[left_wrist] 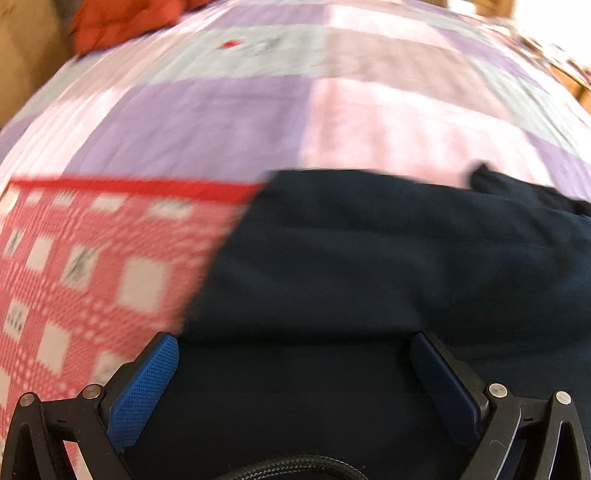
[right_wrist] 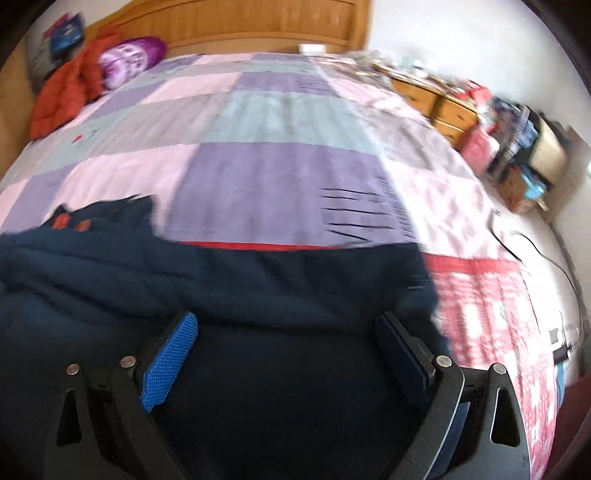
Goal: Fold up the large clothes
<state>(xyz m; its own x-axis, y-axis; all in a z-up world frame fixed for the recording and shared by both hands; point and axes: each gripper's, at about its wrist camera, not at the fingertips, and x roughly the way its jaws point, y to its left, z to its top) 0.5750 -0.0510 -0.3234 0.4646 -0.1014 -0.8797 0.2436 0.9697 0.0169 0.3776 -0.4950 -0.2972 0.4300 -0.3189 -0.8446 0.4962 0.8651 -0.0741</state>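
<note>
A large dark navy garment [left_wrist: 388, 266] lies on the bed, filling the lower half of both views. In the right wrist view the same navy garment [right_wrist: 221, 288] shows small orange patches at its far left corner. My left gripper [left_wrist: 295, 343] hovers over the garment with its blue pads [left_wrist: 147, 387] wide apart and nothing between them. My right gripper [right_wrist: 288, 325] is also open above the cloth, with one blue pad [right_wrist: 170, 362] showing on its left side. Both views are motion-blurred.
The garment rests on a red-and-white checked blanket [left_wrist: 85, 280] over a pink, purple and grey patchwork bedsheet [right_wrist: 258, 147]. An orange jacket [right_wrist: 66, 92] and a purple pillow [right_wrist: 129, 61] lie near the wooden headboard [right_wrist: 258, 22]. A cluttered wooden dresser [right_wrist: 443, 103] stands right of the bed.
</note>
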